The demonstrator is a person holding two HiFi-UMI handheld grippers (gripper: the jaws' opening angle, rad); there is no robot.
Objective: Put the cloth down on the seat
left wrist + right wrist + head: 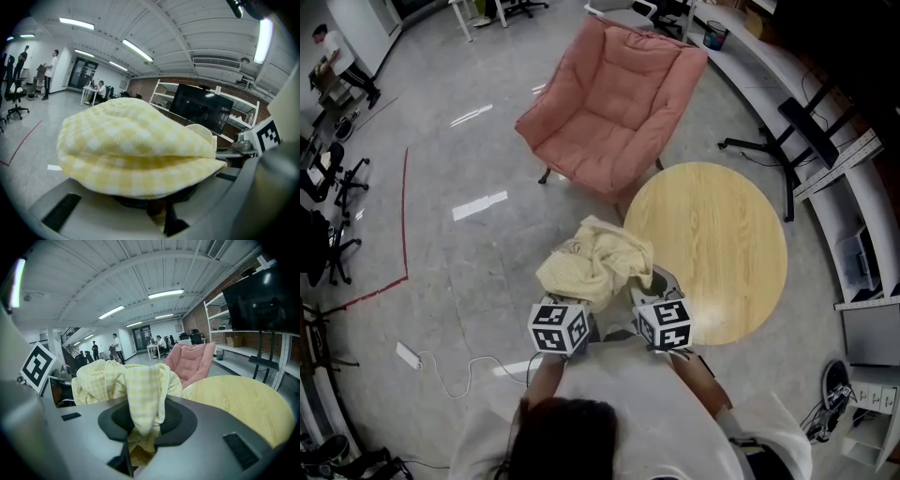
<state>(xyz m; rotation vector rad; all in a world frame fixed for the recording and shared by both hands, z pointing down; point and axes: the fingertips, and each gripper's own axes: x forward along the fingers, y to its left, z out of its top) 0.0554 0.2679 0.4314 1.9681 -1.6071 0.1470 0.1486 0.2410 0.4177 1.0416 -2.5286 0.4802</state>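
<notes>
A bunched yellow checked cloth (593,261) hangs between my two grippers, above the floor beside the round table. My left gripper (572,309) is shut on its left part; in the left gripper view the cloth (131,150) bulges over the jaws and hides them. My right gripper (649,298) is shut on a fold of the cloth (140,404), which runs down into the gap between its jaws. The pink padded seat (614,103) stands ahead on the floor, empty, and shows beyond the cloth as the pink seat (190,363) in the right gripper view.
A round wooden table (712,248) stands close on the right, just before the seat. A black stand (783,141) and a white curved counter (825,103) lie at the right. A white cable (455,375) trails on the floor at the left. People stand far off at the back.
</notes>
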